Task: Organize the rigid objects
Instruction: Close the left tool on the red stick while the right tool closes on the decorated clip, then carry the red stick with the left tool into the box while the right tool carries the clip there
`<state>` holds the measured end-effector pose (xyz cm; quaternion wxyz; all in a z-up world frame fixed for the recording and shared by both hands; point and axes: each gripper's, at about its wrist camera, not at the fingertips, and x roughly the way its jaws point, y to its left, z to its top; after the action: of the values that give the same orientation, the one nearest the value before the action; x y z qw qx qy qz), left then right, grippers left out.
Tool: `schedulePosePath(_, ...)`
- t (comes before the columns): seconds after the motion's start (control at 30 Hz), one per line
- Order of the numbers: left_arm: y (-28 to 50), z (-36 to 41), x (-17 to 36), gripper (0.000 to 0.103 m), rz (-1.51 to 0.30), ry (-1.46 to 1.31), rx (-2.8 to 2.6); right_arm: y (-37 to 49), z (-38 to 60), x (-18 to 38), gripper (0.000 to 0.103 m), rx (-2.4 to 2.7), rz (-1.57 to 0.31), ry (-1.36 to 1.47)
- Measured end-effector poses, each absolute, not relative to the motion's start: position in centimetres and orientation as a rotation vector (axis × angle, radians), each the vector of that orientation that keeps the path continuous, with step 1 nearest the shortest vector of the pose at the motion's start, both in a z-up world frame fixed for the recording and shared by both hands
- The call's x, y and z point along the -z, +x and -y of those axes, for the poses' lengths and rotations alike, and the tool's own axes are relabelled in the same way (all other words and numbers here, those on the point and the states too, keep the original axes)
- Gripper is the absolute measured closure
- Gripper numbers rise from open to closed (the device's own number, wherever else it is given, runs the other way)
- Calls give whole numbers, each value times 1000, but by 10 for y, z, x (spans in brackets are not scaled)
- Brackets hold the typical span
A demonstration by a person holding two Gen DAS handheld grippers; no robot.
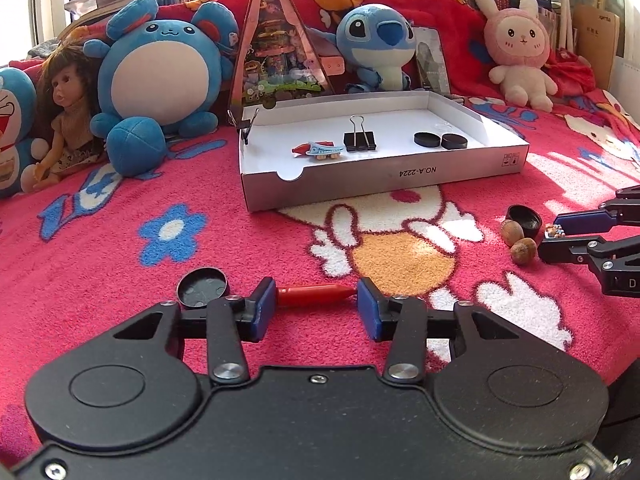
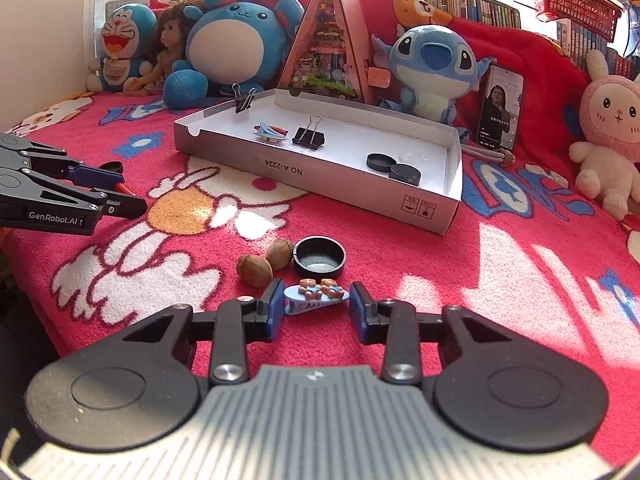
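Now each of your grippers brackets one small thing on the blanket.
Left wrist: your left gripper [image 1: 316, 294] pinches a red pen-like piece [image 1: 314, 293] endwise. Right wrist: your right gripper [image 2: 316, 305] stands narrow around the bear hair clip [image 2: 314, 298], pads touching its ends.

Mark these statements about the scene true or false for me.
1. A black metal binder clip sits inside the white cardboard box. True.
2. The red plastic pen lies in the box. False: it lies on the pink blanket, between the left gripper fingers.
3. Two brown nuts lie beside a black round cap. True.
4. The blue bear hair clip is at the left gripper. False: at the right gripper.
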<state>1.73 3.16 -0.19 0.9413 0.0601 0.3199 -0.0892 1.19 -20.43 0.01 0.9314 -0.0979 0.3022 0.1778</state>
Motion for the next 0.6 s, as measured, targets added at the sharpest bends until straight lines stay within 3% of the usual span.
schedulePosePath(0.6,53,-27,-42,61,-615,-7,185,47,224,-28,63,-204,-605,-32)
